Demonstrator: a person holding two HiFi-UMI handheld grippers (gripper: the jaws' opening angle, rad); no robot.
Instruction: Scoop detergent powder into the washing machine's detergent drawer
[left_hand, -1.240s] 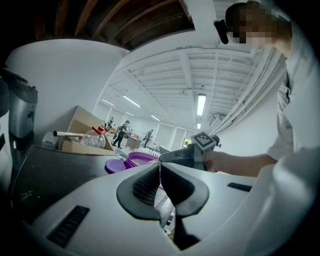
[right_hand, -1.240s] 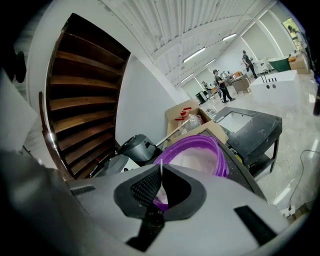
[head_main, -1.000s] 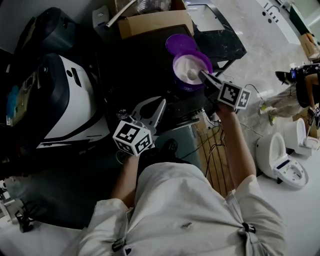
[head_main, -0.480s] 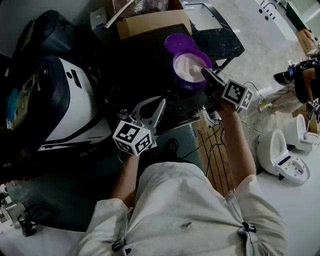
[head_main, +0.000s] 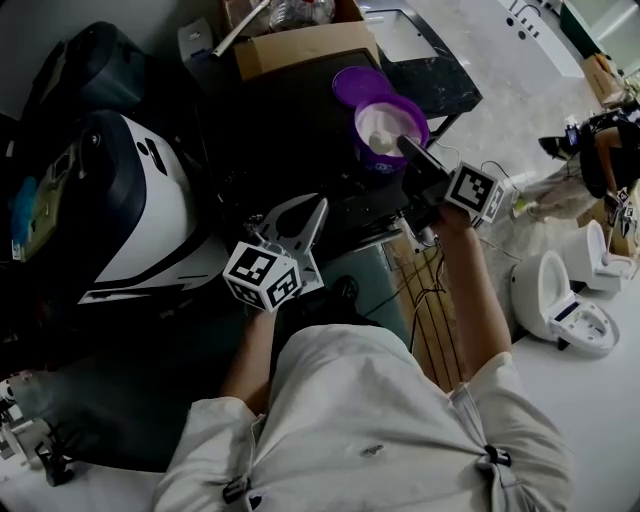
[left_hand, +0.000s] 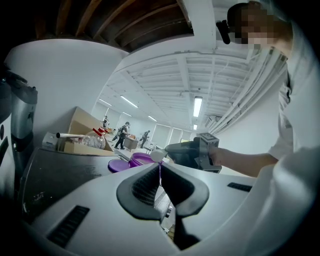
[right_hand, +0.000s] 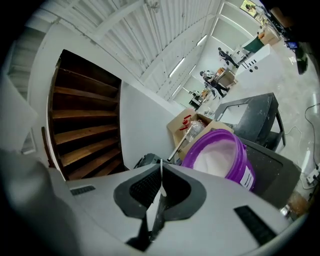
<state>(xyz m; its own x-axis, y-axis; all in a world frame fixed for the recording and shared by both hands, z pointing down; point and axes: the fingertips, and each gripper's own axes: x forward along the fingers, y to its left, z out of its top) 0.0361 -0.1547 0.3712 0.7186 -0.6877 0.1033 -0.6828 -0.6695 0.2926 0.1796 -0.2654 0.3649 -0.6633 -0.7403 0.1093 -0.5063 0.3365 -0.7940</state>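
Observation:
A purple tub (head_main: 388, 128) of white detergent powder stands open on the dark top (head_main: 280, 130), its purple lid (head_main: 358, 86) lying just behind it. My right gripper (head_main: 408, 150) reaches over the tub's near rim, shut on the thin white handle (right_hand: 160, 190) of a scoop. The scoop's round white bowl (left_hand: 157, 155) shows just above the tub (left_hand: 142, 160) in the left gripper view. My left gripper (head_main: 312, 212) is held lower left of the tub, shut and holding nothing. The white and dark washing machine (head_main: 130, 200) is at the left; I cannot make out its drawer.
A cardboard box (head_main: 300, 42) with a bottle and a rod sits behind the tub. A black stand (head_main: 435, 70) is at the back right. Cables (head_main: 430, 280) trail over the floor, with a white floor unit (head_main: 565, 305) to the right and a person (head_main: 610, 150) further off.
My right gripper has drawn back slightly from the middle of the powder toward the tub's near rim, still holding the scoop. The left gripper has hardly moved.

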